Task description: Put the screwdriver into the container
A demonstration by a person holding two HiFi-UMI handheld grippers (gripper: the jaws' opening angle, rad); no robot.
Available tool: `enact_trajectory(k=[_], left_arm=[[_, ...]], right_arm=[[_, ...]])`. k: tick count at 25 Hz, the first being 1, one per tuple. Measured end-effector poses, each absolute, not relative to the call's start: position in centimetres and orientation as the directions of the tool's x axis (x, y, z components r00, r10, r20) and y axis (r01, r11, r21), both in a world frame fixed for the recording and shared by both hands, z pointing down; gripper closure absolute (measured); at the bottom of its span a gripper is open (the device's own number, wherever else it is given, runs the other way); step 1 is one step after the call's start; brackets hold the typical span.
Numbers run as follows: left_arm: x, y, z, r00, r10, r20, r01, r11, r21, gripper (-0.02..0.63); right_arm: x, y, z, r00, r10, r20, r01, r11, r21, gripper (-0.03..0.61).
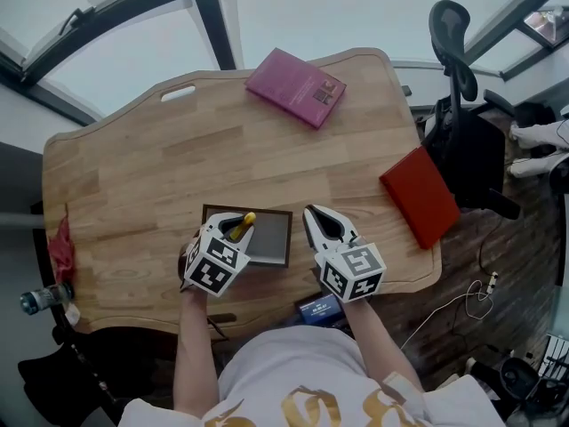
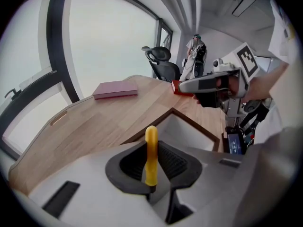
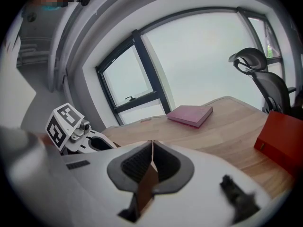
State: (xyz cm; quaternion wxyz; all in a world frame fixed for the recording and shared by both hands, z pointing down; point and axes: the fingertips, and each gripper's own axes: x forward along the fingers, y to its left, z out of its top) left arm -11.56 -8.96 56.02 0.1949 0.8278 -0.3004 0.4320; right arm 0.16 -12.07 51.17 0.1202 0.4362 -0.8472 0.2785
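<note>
The screwdriver (image 1: pixel 241 226) has a yellow handle, and my left gripper (image 1: pixel 233 223) is shut on it. It hangs over the near left part of the container (image 1: pixel 270 240), a shallow brown-rimmed tray with a pale inside. In the left gripper view the screwdriver's handle (image 2: pixel 151 155) stands up between the pads, with the container (image 2: pixel 188 132) just beyond. My right gripper (image 1: pixel 308 210) is at the container's right rim. In the right gripper view its jaws are closed on a thin brown strip (image 3: pixel 146 186) that looks like that rim. The screwdriver's shaft is hidden.
A maroon book (image 1: pixel 296 87) lies at the table's far edge and a red book (image 1: pixel 420 196) at its right edge. A black office chair (image 1: pixel 462 132) stands beyond the right edge. A small lit device (image 1: pixel 318 308) sits at the near edge, against the person's body.
</note>
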Motion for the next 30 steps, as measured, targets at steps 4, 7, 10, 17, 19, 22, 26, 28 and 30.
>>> enact_trajectory(k=[4,7,10,17,19,22,26,28,30], left_arm=[[-10.7,-8.8,56.6,0.454,-0.292,0.842,-0.646,-0.759,0.085,0.534],[-10.4,-8.8,57.0,0.453,-0.269,0.85,-0.633,-0.768,0.094,0.534],[-10.1,-8.7,57.4,0.452,-0.247,0.857,-0.619,-0.779,0.102,0.534],[-9.3,-8.5,58.4,0.451,-0.194,0.871,-0.582,-0.804,0.122,0.534],[-9.0,-8.3,58.7,0.445,-0.179,0.877,-0.57,-0.813,0.123,0.534],[-8.4,-8.0,59.4,0.432,-0.153,0.889,-0.543,-0.831,0.122,0.534],[-8.0,-7.7,60.0,0.428,-0.123,0.895,-0.526,-0.839,0.136,0.534],[-7.9,-7.6,60.2,0.43,-0.114,0.896,-0.523,-0.84,0.144,0.534],[-7.8,-7.6,60.3,0.431,-0.106,0.896,-0.52,-0.841,0.151,0.534]], right_arm=[[0.9,-12.3,51.6,-0.582,-0.674,0.456,-0.812,0.451,-0.369,0.546],[1.3,-12.5,51.7,-0.577,-0.676,0.458,-0.816,0.445,-0.37,0.546],[1.6,-12.6,51.9,-0.573,-0.678,0.459,-0.818,0.44,-0.371,0.546],[2.3,-12.8,52.4,-0.569,-0.676,0.468,-0.82,0.43,-0.377,0.546],[2.6,-12.8,52.6,-0.566,-0.676,0.472,-0.822,0.425,-0.378,0.546],[3.0,-12.9,52.9,-0.561,-0.677,0.476,-0.826,0.418,-0.379,0.546],[3.2,-13.0,53.2,-0.561,-0.675,0.479,-0.825,0.415,-0.383,0.546],[3.2,-13.1,53.3,-0.563,-0.673,0.481,-0.825,0.416,-0.384,0.546],[3.2,-13.2,53.4,-0.563,-0.67,0.484,-0.824,0.416,-0.384,0.546]])
